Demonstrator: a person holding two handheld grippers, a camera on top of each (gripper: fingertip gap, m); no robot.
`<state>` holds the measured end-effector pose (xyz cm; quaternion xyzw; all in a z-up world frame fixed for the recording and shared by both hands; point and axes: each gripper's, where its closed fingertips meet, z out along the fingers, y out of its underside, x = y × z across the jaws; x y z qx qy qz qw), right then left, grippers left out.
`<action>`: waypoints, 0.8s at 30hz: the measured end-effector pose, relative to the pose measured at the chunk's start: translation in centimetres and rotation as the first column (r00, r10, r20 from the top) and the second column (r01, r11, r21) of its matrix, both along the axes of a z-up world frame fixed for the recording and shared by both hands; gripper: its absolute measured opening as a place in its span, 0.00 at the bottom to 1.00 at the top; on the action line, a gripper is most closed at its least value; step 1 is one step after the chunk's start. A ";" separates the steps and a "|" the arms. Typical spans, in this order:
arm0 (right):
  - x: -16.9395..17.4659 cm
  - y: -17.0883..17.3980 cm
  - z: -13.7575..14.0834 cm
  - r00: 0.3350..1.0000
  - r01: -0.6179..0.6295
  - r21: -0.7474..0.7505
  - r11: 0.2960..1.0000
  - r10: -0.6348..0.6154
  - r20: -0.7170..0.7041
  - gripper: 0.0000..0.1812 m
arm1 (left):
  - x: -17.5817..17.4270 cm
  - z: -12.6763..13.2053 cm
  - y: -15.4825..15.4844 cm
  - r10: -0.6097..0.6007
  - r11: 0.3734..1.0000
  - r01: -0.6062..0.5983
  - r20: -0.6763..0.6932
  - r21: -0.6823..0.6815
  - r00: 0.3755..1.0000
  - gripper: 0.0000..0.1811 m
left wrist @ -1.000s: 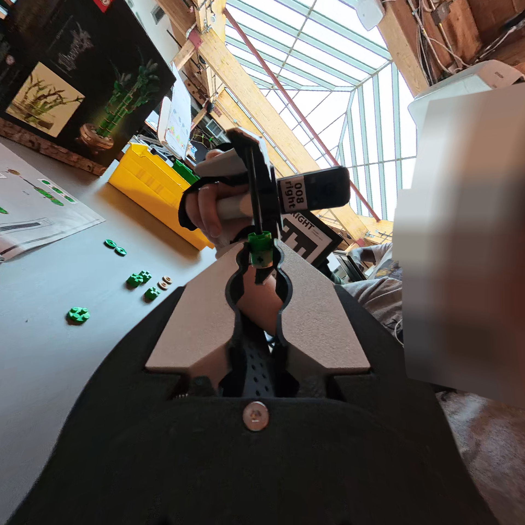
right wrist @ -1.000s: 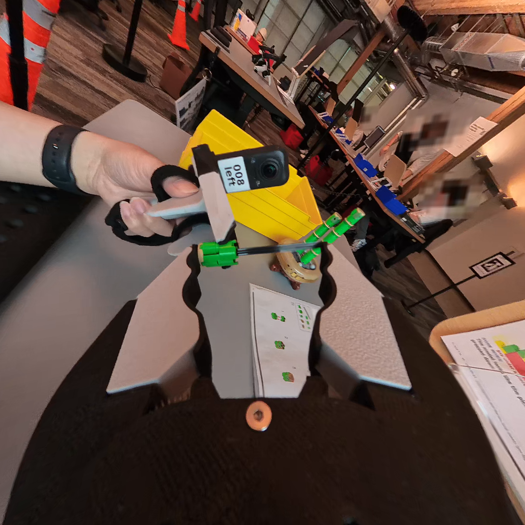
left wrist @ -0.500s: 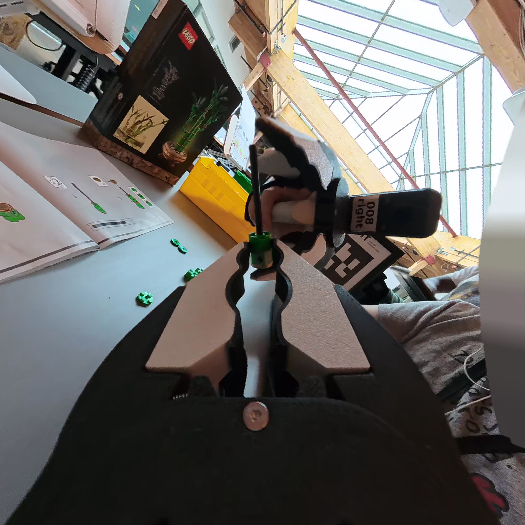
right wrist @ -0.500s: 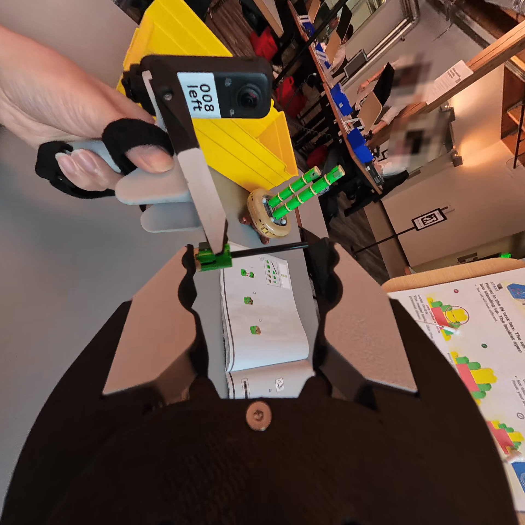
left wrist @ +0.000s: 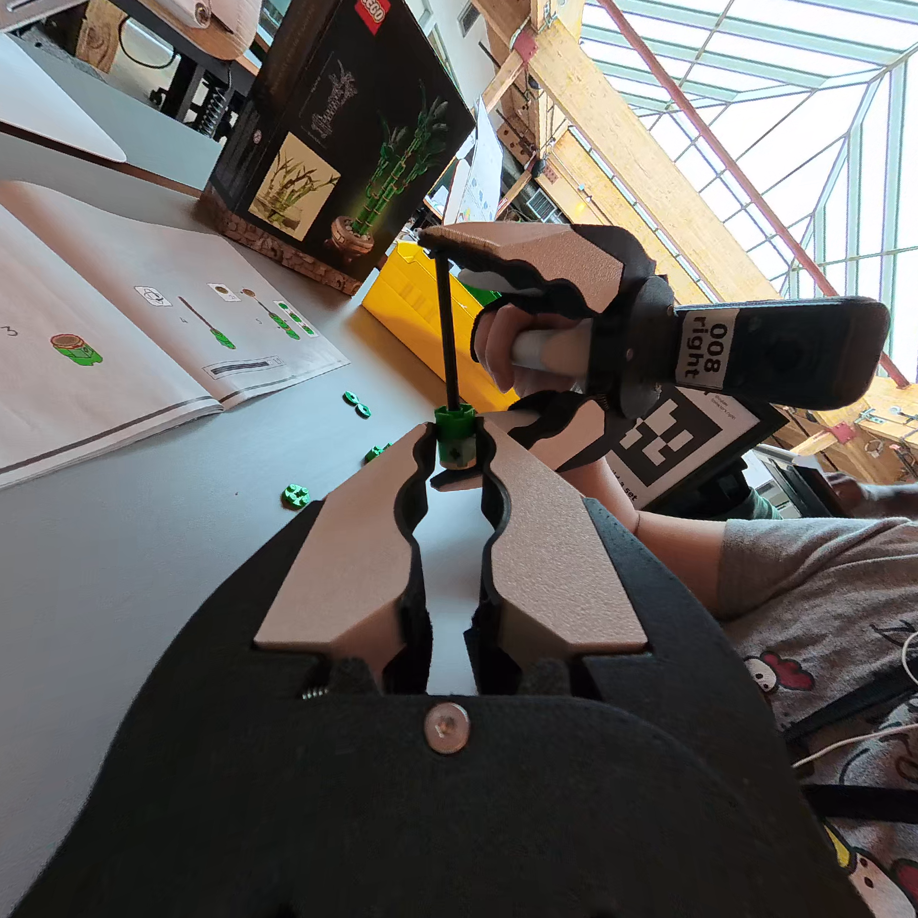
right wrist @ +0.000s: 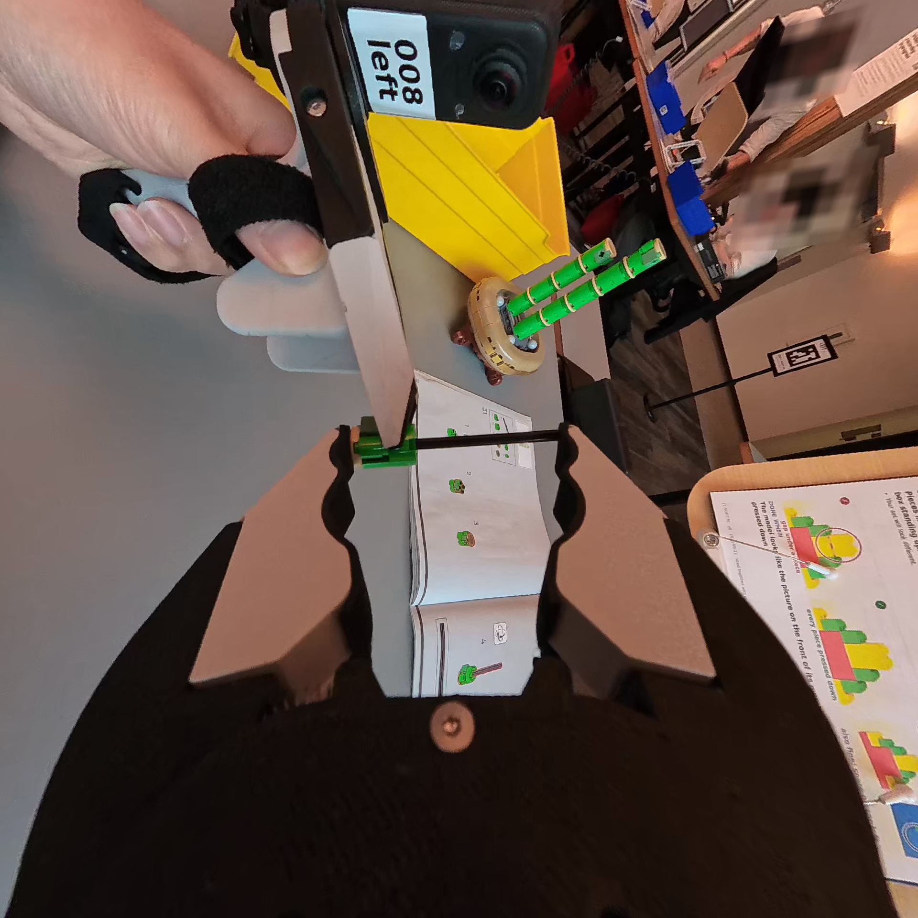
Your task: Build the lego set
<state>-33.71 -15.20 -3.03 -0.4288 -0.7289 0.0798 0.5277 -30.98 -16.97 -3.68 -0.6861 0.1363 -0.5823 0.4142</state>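
My left gripper (left wrist: 454, 433) is shut on a small round green piece (left wrist: 454, 437) with a tan bottom. A thin black rod (left wrist: 447, 338) stands out of that piece. In the right wrist view the green piece (right wrist: 385, 447) and the rod (right wrist: 487, 437) span the gap of my right gripper (right wrist: 453, 434). Its jaws stand wide apart. The piece sits by one fingertip and the rod's end meets the other. A tan pot with two green bamboo stalks (right wrist: 506, 328) stands on the grey table (right wrist: 124, 447) behind.
The open instruction booklet (right wrist: 477, 521) lies under the grippers. A yellow bin (right wrist: 462, 189) and the dark set box (left wrist: 338, 149) stand behind it. Loose green pieces (left wrist: 296, 496) lie on the table. A laminated sheet (right wrist: 819, 596) lies to the right. Only a small space, under 4 cm, lies between the two pairs of fingers.
Both grippers have tilted and drawn closer together. The rod's free end, short of the right finger half a second ago, now touches its tip. The left gripper stays shut on the green piece.
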 end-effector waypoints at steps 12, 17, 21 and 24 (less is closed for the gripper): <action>-0.1 -0.3 0.0 1.000 -0.025 -0.002 1.000 0.025 -0.008 0.44 | 0.0 -0.1 -0.1 -0.006 1.000 0.006 -0.001 -0.004 1.000 0.08; -0.1 -0.3 0.3 0.999 -0.029 0.033 0.999 0.030 -0.023 0.45 | -0.1 0.2 -0.2 -0.011 1.000 0.011 0.002 0.021 1.000 0.08; 0.0 -0.3 2.1 0.996 -0.024 0.163 0.986 0.037 -0.082 0.45 | -0.5 1.8 -0.6 -0.023 0.996 0.017 0.057 0.088 0.998 0.15; -0.2 -1.0 2.7 0.992 -0.049 0.212 0.976 0.071 -0.101 0.45 | -0.1 2.2 -0.9 -0.030 0.991 0.024 0.043 0.129 0.999 0.22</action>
